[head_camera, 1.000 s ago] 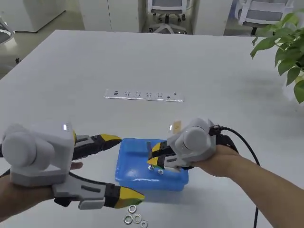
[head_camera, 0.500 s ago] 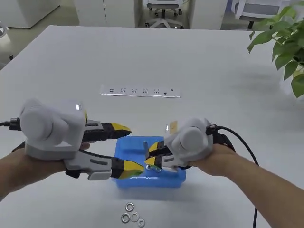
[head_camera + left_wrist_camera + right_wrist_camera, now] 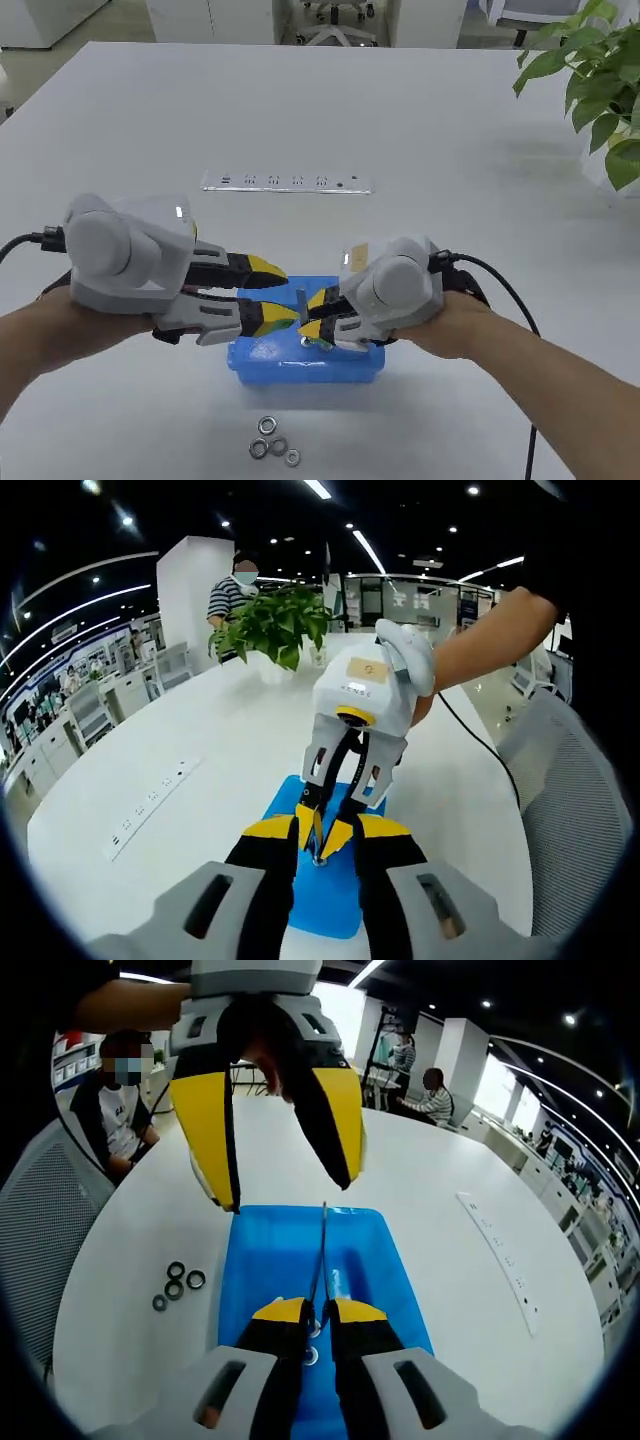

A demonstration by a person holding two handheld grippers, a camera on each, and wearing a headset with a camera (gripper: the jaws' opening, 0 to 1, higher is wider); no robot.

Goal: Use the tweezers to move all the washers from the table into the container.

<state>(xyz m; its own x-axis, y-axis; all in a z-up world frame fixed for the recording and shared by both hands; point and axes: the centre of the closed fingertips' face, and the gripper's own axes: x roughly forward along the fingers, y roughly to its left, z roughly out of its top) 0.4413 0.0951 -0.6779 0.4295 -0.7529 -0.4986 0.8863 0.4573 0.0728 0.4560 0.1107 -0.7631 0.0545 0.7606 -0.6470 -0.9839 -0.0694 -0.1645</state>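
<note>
A blue container [image 3: 300,368] sits near the table's front edge, and the right gripper view shows washers [image 3: 313,1343] lying in it. Three or so loose washers [image 3: 272,442] lie on the table in front of it. My right gripper [image 3: 309,314] hovers over the container, shut on thin metal tweezers [image 3: 322,1250] that point along its jaws. My left gripper [image 3: 290,291] faces it from the left, open, its yellow-tipped jaws standing either side of the tweezers' tip. In the right gripper view the loose washers [image 3: 176,1285] lie left of the container [image 3: 270,1250].
A white power strip [image 3: 285,183] lies across the middle of the table. A leafy plant [image 3: 600,80] stands at the right edge. A black cable [image 3: 505,305] trails from my right gripper. Office chairs stand beyond the far edge, and people sit at other tables.
My left gripper has risen from the table's front, near the loose washers, and moved right to meet the right gripper over the container. The right gripper has stayed put.
</note>
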